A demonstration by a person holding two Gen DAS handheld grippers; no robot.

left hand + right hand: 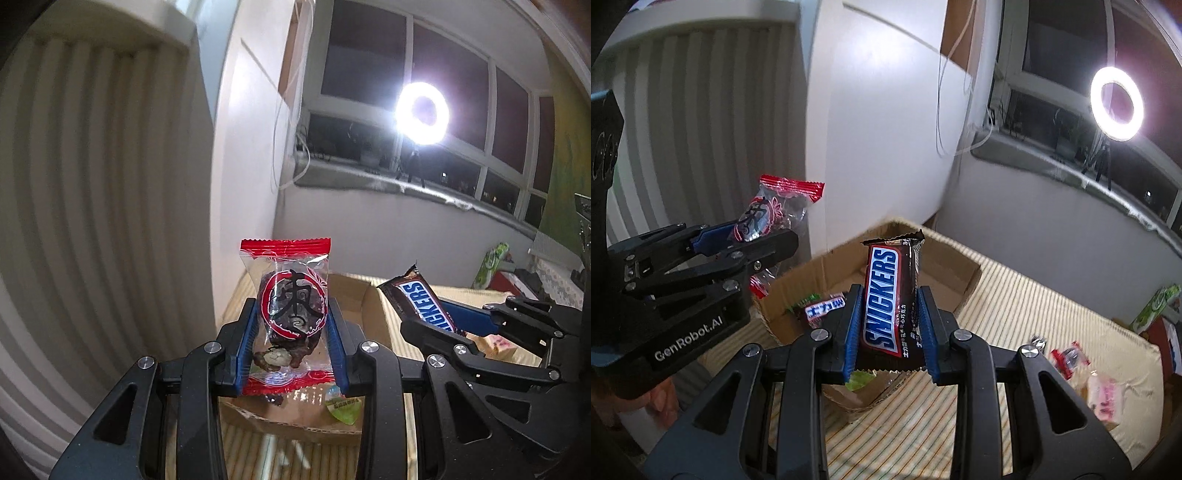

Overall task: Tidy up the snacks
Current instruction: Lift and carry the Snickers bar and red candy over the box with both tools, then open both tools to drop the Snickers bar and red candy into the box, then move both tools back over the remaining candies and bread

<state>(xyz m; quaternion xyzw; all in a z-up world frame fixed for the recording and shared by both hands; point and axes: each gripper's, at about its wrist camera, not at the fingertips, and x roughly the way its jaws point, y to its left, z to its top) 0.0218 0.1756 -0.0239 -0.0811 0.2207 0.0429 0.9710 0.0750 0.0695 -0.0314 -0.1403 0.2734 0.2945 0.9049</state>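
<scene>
My left gripper (291,325) is shut on a clear date snack packet (290,306) with red crimped ends, held upright over the open cardboard box (373,314). In the right wrist view the same left gripper (753,236) and its date snack packet (775,210) hang at the left above the box. My right gripper (890,325) is shut on a brown Snickers bar (886,295), standing upright above the cardboard box (960,266). The Snickers bar (421,299) and the right gripper (439,317) also show at the right of the left wrist view.
The box holds a small Snickers (823,310) and green-wrapped snacks (341,408). Loose snacks lie on the striped cloth (1015,295) at the right: a red packet (1067,358) and a pink one (1104,398). A white wall (879,129) stands behind; a ring light (1117,103) glares.
</scene>
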